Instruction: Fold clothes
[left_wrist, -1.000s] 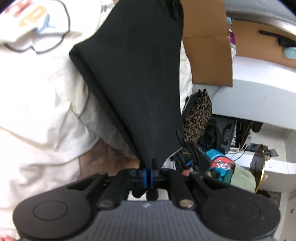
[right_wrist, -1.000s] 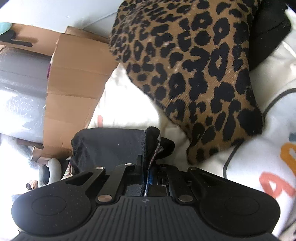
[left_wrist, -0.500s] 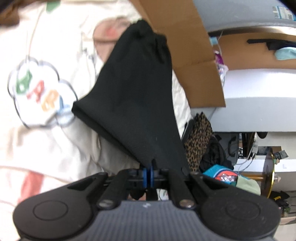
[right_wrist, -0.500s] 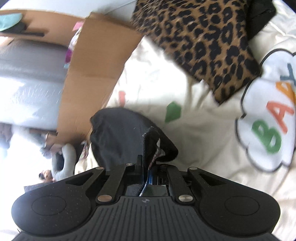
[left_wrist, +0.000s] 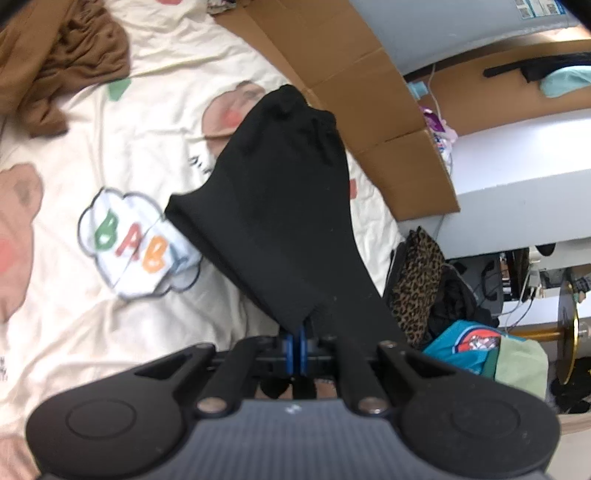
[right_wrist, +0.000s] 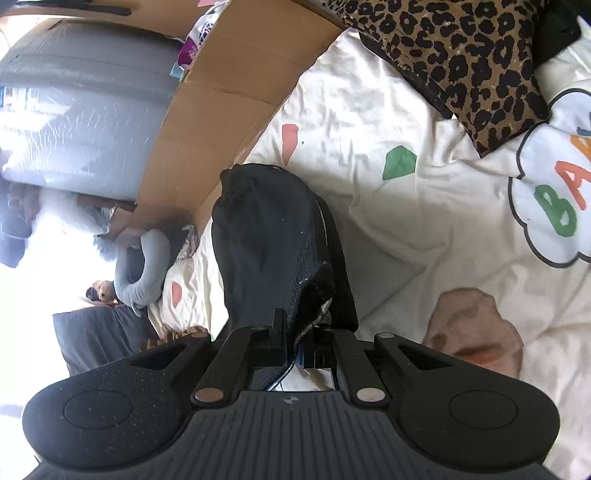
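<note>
A black garment (left_wrist: 280, 206) hangs stretched above a cream bedsheet (left_wrist: 74, 295) printed with bears and a cloud. My left gripper (left_wrist: 297, 341) is shut on one end of it, its blue pads pressed together on the cloth. In the right wrist view the same black garment (right_wrist: 269, 243) runs away from my right gripper (right_wrist: 295, 339), which is shut on a bunched edge. The far end of the cloth is gathered into a knot-like bunch near the cardboard.
A flattened cardboard box (left_wrist: 369, 110) lies along the bed's edge. A leopard-print garment (right_wrist: 454, 59) rests on the bedsheet (right_wrist: 424, 229); a brown garment (left_wrist: 62, 66) lies at the far left. Bags and clutter (left_wrist: 480, 339) sit beside the bed.
Both grippers have risen and pulled back with the black garment, so more of the sheet shows. The leopard garment now looks farther away in the right wrist view.
</note>
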